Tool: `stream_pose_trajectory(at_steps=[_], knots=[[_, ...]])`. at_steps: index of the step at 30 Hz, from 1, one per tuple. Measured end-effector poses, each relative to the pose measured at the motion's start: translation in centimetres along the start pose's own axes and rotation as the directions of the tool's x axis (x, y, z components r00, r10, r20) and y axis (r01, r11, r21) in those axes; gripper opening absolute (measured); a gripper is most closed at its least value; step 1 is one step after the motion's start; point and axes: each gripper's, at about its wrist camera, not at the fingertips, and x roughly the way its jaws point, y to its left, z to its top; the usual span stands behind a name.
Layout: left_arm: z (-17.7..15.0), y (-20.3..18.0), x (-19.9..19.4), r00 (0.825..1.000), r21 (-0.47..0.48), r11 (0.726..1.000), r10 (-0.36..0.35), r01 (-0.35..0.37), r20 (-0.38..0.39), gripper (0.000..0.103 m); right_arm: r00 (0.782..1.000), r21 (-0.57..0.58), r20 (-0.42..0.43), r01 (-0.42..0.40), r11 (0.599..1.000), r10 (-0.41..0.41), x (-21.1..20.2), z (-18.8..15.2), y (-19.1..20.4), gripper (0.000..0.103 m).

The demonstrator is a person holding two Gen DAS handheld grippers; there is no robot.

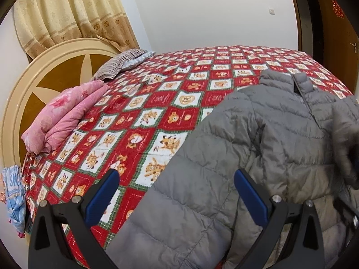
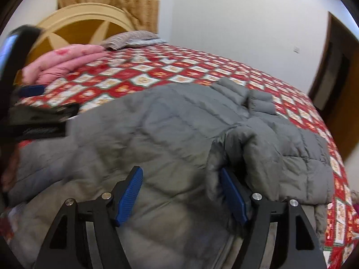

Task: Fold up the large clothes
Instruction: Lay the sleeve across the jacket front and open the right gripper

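1. Bed [image 1: 175, 103], red patchwork quilt: grey puffer jacket [image 1: 258, 134] lies spread across its near side.
2. Pink folded duvet [image 1: 65, 116] sits by the headboard.
3. Left tongs [image 1: 176, 198]: open, over the jacket edge.
4. Right tongs [image 2: 180, 196]: open, a jacket fold just beside one pad.

Puffy jacket [image 1: 258, 148] is plain grey, quilted in stripes. The bedspread [image 1: 157, 103] under it is a red and white checker with little tan bears, green edging. Pink floral quilt [image 1: 65, 114] by the cream-and-brown headboard [image 1: 33, 85], striped grey-brown pillow [image 1: 119, 63] beside that. Beige patterned curtain [image 1: 74, 11].
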Motion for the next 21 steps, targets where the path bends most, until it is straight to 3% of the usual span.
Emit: stream_pose_trajectory(at_steps=[4, 8, 11, 12, 16, 18, 21], knots=[[0.9, -1.2, -0.3, 1.0, -0.006, 1.0, -0.002, 0.002, 0.003, 0.103, 0.996, 0.022, 0.069, -0.049, 0.999, 0.048, -3.9, -1.0, -1.0, 0.072], [1.9, -3.9, -1.3, 0.999, 0.017, 0.999, -0.035, 0.034, 0.024, 0.103, 0.994, 0.108, 0.107, -0.022, 0.994, 0.01, -5.9, -1.2, -5.2, 0.071], [2.6, -7.1, -2.7, 0.996, 0.051, 0.996, -0.075, 0.073, 0.051, 0.103, 0.991, 0.264, 0.05, 0.104, 0.959, -0.122, -4.7, -1.3, -11.0, 0.061], [2.7, -8.8, -3.2, 0.994, 0.072, 0.993, -0.095, 0.09, 0.058, 0.103, 0.984, 0.337, 0.011, 0.164, 0.927, -0.177, -3.7, -1.4, -13.7, 0.059], [2.7, -13.5, -3.8, 0.989, 0.144, 0.983, -0.124, 0.111, 0.085, 0.103, 0.96, 0.406, -0.064, 0.275, 0.871, -0.273, -0.8, -2.2, -18.1, 0.059], [2.3, -15.6, -2.6, 0.992, 0.182, 0.98, -0.097, 0.082, 0.078, 0.103, 0.947, 0.394, -0.082, 0.316, 0.863, -0.31, 0.7, -2.6, -19.1, 0.059], [1.3, -17.6, 0.1, 0.997, 0.239, 0.971, -0.009, -0.01, 0.078, 0.103, 0.948, 0.389, -0.109, 0.316, 0.865, -0.298, 1.9, -3.6, -20.0, 0.059]])
